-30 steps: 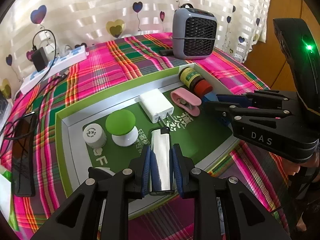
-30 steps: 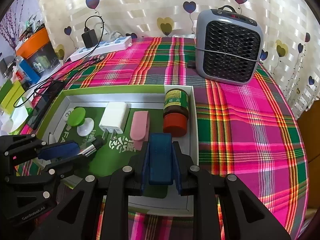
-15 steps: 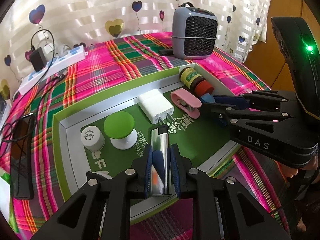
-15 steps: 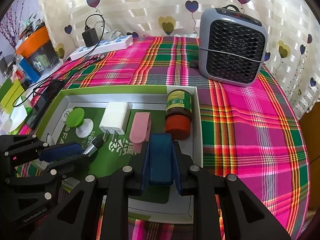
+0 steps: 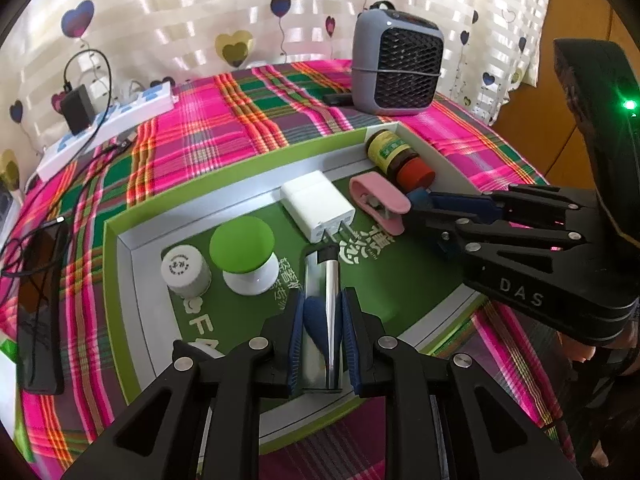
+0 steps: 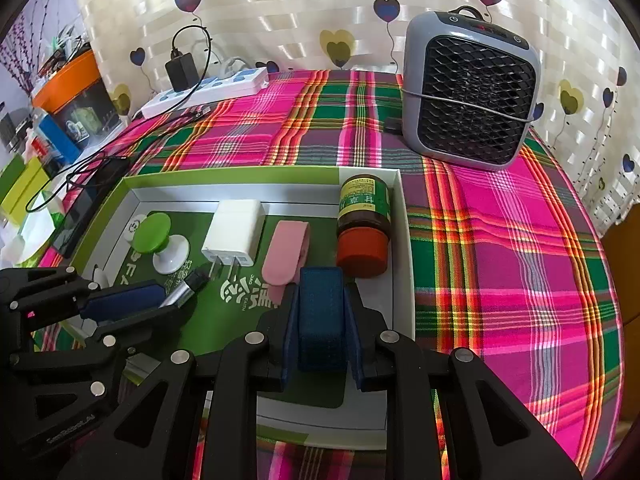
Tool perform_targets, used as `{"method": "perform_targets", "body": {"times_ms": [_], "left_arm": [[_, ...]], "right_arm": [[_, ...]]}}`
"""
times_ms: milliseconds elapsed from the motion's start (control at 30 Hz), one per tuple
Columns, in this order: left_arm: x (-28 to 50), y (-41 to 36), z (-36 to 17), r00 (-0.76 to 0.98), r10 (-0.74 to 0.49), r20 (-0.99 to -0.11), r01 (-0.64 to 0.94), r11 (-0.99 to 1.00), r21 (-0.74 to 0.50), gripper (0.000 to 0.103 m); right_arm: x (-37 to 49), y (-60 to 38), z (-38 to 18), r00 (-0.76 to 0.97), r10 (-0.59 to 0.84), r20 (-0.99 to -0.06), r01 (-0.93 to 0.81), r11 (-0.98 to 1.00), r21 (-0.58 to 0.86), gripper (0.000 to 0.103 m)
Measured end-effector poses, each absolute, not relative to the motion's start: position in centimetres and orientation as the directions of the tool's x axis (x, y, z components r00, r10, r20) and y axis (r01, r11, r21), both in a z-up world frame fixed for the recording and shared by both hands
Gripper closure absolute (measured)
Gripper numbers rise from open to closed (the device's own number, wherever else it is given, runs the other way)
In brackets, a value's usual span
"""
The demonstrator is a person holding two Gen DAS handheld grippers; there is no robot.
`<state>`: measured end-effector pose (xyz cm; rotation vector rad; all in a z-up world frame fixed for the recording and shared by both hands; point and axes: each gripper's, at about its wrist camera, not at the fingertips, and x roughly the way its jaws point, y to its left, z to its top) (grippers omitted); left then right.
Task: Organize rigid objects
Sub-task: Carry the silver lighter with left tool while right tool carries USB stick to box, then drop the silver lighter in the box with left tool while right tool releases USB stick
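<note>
Tongs both loaded over the green-lined shallow tray (image 5: 132,264).
Left gripper (image 5: 322,320) pinches the shiny silver metal lighter (image 5: 324,300); right gripper (image 6: 320,320) clamps the dark blue plastic block (image 6: 320,316). Set each down flat before letting go.

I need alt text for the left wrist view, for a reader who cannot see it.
The left gripper is shut on a silver lighter over a green box on a plaid tablecloth. The box holds a white charger, a pink clip and a brown bottle.

Ahead of me hangs a cream striped curtain (image 6: 280,8) printed with hearts, sunlit; pink-green plaid cloth (image 6: 500,240) covers my bench; wooden panel (image 5: 560,92) at right.
</note>
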<state>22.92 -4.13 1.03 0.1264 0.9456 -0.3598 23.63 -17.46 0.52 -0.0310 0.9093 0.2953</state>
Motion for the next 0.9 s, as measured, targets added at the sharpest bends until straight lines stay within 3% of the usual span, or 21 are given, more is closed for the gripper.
{"method": "perform_targets", "body": {"times_ms": [667, 900], "left_arm": [[22.9, -3.82, 1.0, 0.538, -0.223, -0.813, 0.331, 0.943, -0.039, 0.075], [22.62, -3.74, 1.2, 0.545, -0.216, -0.81, 0.326, 0.945, -0.033, 0.073]], "right_arm": [[23.63, -17.65, 0.52, 0.581, 0.244, -0.777, -0.248, 0.962, 0.116, 0.079], [23.31, -17.64, 0.76, 0.589, 0.253, -0.767, -0.249, 0.96, 0.125, 0.065]]}}
